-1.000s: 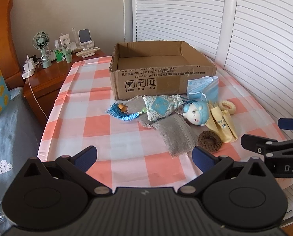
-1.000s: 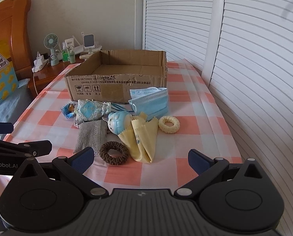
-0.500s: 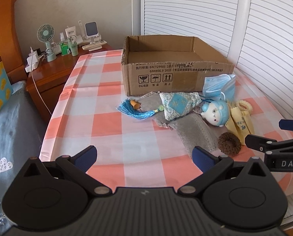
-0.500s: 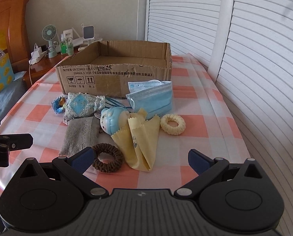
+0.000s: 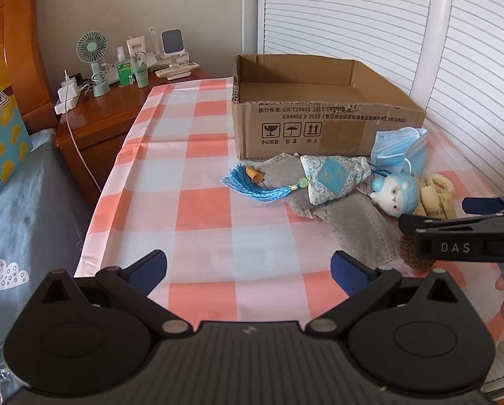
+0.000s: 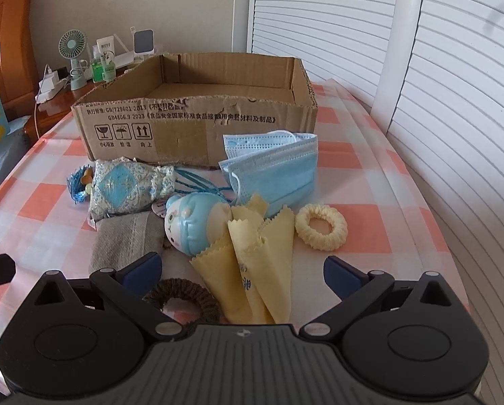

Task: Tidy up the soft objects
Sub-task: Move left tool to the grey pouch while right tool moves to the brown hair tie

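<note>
Okay, your left gripper (image 5: 248, 270) is spread wide with nothing between its fingers, hovering over bare checkered tablecloth (image 5: 201, 202). Your right gripper (image 6: 242, 270) is also wide apart and empty, low over the pile: brown hair tie (image 6: 181, 298) just under its left finger, yellow cloth (image 6: 252, 270) between the fingers. Soft items sit in front of the open cardboard box (image 6: 198, 128), none inside it as far as visible: blue face mask (image 6: 272, 168) leaning on the box wall, patterned sachet (image 6: 127, 187) with blue tassel (image 5: 255, 185), grey cloth (image 6: 123, 239), blue plush head (image 6: 187, 226) touching the yellow cloth, cream scrunchie (image 6: 321, 226) just right of it.
</note>
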Tool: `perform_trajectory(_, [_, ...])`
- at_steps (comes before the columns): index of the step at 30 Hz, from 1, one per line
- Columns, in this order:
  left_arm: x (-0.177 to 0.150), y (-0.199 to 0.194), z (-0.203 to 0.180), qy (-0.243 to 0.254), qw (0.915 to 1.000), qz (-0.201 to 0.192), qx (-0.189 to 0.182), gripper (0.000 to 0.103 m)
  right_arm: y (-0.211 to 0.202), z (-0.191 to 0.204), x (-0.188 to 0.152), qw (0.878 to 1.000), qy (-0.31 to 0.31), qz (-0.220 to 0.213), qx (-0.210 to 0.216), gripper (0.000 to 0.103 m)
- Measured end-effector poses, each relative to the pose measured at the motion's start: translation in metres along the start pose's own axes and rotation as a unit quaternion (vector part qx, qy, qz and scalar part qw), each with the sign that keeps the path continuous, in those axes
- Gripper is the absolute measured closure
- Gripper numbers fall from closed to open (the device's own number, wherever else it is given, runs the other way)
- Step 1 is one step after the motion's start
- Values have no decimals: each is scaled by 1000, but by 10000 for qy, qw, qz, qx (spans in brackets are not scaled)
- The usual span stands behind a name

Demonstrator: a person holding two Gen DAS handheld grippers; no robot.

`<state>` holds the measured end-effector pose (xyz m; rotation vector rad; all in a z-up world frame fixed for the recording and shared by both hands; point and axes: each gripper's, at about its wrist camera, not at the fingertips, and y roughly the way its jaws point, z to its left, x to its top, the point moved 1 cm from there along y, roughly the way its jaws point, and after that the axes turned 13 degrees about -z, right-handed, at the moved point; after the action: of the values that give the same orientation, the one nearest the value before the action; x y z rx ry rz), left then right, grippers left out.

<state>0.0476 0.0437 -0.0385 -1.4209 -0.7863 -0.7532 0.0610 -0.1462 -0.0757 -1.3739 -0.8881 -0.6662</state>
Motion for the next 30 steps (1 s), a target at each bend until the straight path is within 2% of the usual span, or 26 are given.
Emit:
perform_trajectory(12, [4, 5, -10, 256, 9997, -35, 14, 1, -27, -26, -27, 9993, -223, 290, -113, 0])
perform_trajectory(16, [7, 10, -16, 354, 9993, -53, -61, 1, -36, -35, -29, 9996, -158, 216, 12, 0])
perform_trajectory(24, [17, 28, -53, 732, 9962, -109, -462, 1, -51, -26, -29, 9972, -345, -207, 638, 0])
perform_trajectory(30, [18, 64, -76, 612, 9962, 62, -621, 1, -51, -29, -35, 9965, -340, -197, 739, 0])
